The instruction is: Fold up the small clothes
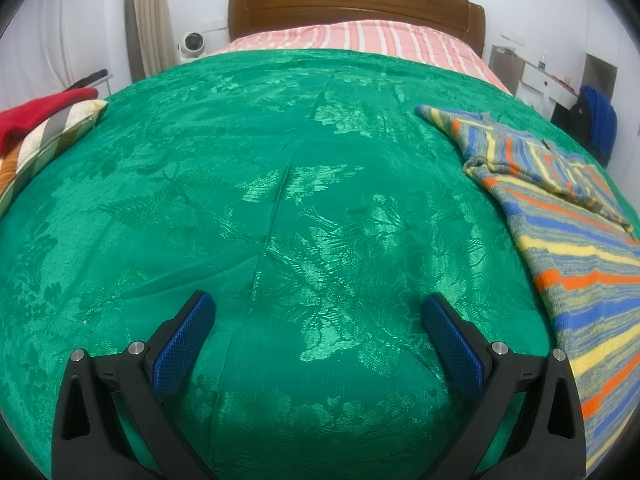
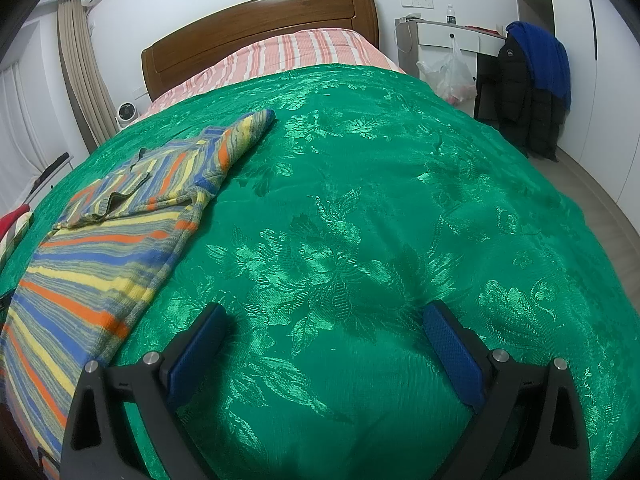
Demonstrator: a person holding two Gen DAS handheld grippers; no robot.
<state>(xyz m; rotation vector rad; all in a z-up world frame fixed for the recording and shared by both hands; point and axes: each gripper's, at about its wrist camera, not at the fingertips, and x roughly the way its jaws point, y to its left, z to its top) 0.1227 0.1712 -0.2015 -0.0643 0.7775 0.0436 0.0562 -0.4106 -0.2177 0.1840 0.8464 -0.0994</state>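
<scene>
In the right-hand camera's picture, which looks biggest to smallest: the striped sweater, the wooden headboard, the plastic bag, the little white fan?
1. striped sweater, though nearness inflates it
2. wooden headboard
3. plastic bag
4. white fan

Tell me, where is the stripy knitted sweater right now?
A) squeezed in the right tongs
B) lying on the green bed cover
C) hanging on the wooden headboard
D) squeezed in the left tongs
B: the striped blue, orange and yellow knitted sweater lies on the shiny green floral bed cover, while the left tongs and right tongs are both open and empty.
</scene>
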